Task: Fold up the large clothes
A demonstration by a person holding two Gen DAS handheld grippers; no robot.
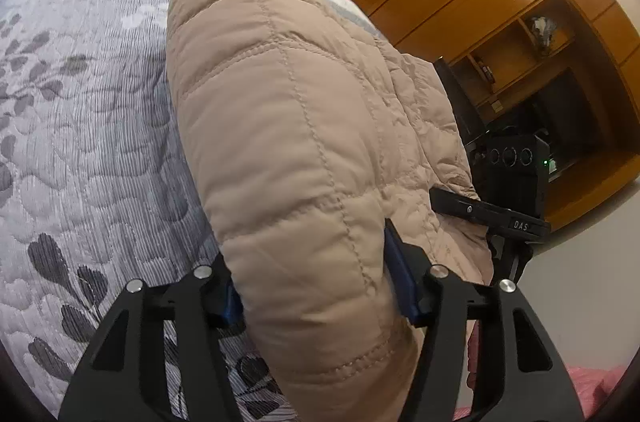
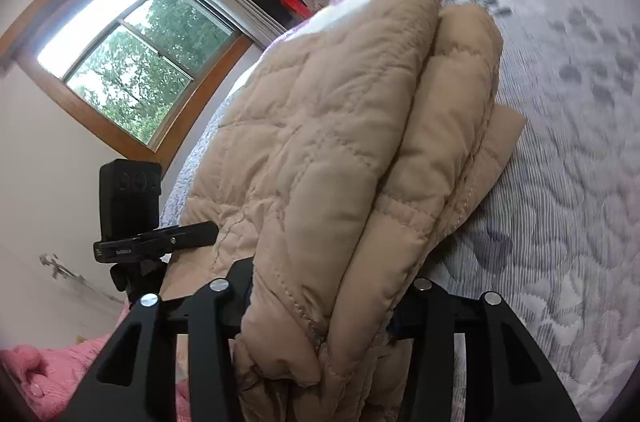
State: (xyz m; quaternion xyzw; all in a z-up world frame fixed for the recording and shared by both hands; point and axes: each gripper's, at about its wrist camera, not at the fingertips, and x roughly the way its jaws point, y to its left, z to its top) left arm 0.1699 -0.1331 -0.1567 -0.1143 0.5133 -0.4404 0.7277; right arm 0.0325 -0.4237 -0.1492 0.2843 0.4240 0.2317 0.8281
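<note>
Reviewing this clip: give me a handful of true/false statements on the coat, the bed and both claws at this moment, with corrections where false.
1. Both claws grip the beige quilted coat. True: left claw and right claw each pinch it.
2. The coat lies on a bare wooden floor. False: it lies on a grey floral bedspread.
3. The coat is spread out flat. False: it is bunched in thick layers.
4. A window shows green trees. True.
5. The left claw is empty. False: padded fabric fills it.
</note>
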